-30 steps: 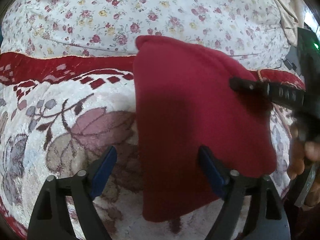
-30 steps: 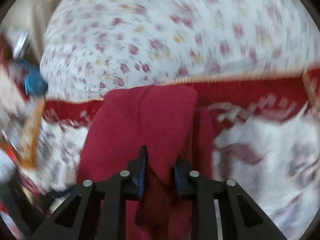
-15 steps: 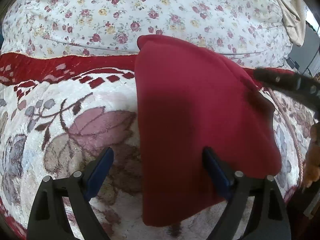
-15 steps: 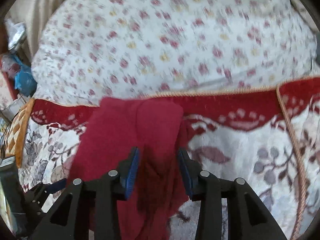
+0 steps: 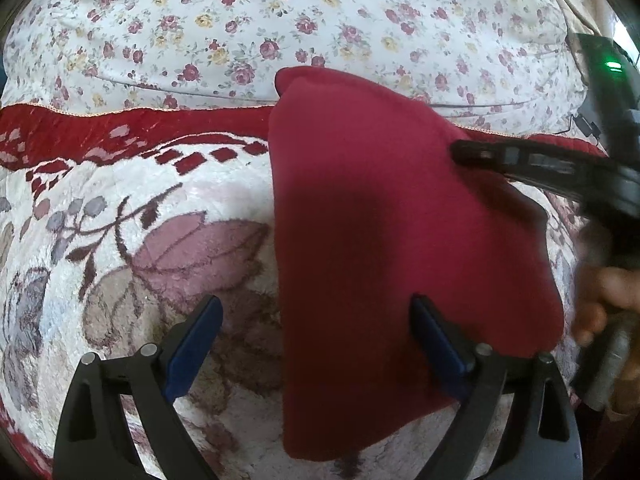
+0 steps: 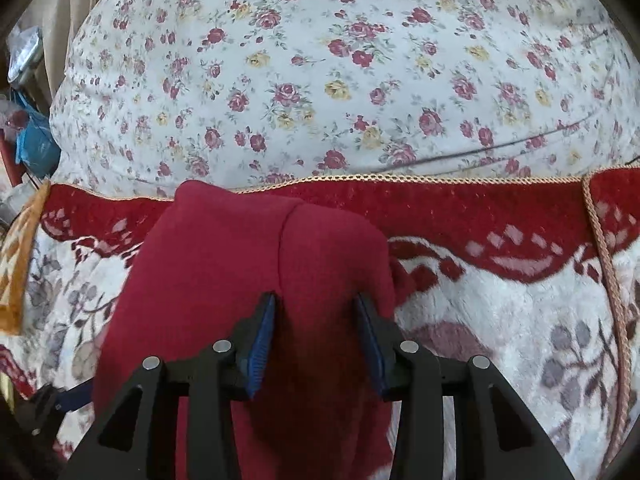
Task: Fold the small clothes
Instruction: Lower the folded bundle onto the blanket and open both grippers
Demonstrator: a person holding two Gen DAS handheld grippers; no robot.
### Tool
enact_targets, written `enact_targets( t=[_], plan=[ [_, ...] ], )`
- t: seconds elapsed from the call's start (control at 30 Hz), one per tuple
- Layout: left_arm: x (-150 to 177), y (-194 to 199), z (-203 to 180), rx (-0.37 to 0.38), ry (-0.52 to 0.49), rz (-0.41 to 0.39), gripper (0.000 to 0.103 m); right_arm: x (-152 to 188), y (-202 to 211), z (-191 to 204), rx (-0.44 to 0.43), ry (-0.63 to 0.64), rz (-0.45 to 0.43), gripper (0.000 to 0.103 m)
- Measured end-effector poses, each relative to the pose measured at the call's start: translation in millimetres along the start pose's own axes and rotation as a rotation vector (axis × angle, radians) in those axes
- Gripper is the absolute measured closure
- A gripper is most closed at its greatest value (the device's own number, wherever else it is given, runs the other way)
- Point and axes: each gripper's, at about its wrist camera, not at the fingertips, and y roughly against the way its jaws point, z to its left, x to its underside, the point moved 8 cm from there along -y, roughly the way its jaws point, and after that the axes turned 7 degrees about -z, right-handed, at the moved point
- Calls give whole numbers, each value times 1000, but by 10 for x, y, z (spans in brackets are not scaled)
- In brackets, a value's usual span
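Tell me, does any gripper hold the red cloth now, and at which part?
Neither holds it. The left gripper is opening wide over the red cloth. The right gripper stands apart above it, pads not pressing.

Plain dark-red garment (image 5: 380,240) on white plush blanket (image 5: 132,264) w/ red border, mauve leaves; rose-print sheet (image 6: 320,60) behind.

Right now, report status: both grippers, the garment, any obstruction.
Left gripper opening, nothing gripped. Right gripper open over the folded dark red fleece garment, pads off it. Garment flat on the plush floral blanket. No obstruction seen.
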Motion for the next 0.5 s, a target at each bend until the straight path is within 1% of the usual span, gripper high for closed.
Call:
enact_targets(
  t=[0.1, 0.17, 0.23, 0.27, 0.33, 0.37, 0.4, 0.43, 0.47, 0.5],
  plan=[
    [3, 9, 14, 1, 6, -1, 9, 66, 266, 44, -16, 36, -24, 60],
    [4, 7, 15, 4, 12, 0, 9, 172, 374, 35, -15, 46, -28, 60],
    [9, 7, 11, 7, 16, -2, 9, 381, 279, -33, 31, 77, 24, 60],
    [12, 5, 3, 14, 17, -1, 9, 511, 173, -77, 30, 70, 50, 60],
    [13, 10, -4, 21, 22, 2, 9, 546, 173, -139, 1, 2, 27, 57],
    [6, 24, -1, 26, 26, -1, 9, 521, 214, -141, -12, -8, 26, 56],
    [-11, 51, 8, 35, 34, -11, 9, 496, 245, -138, -20, -9, 18, 52],
    [-21, 65, 11, 39, 38, -18, 9, 466, 281, -145, -23, -12, 8, 41],
    [-40, 76, 22, 39, 42, -25, 9, 443, 308, -161, -26, -19, -2, 35],
    [-65, 83, 41, 37, 47, -31, 9, 419, 341, -182, -36, -35, -17, 25]
  ],
)
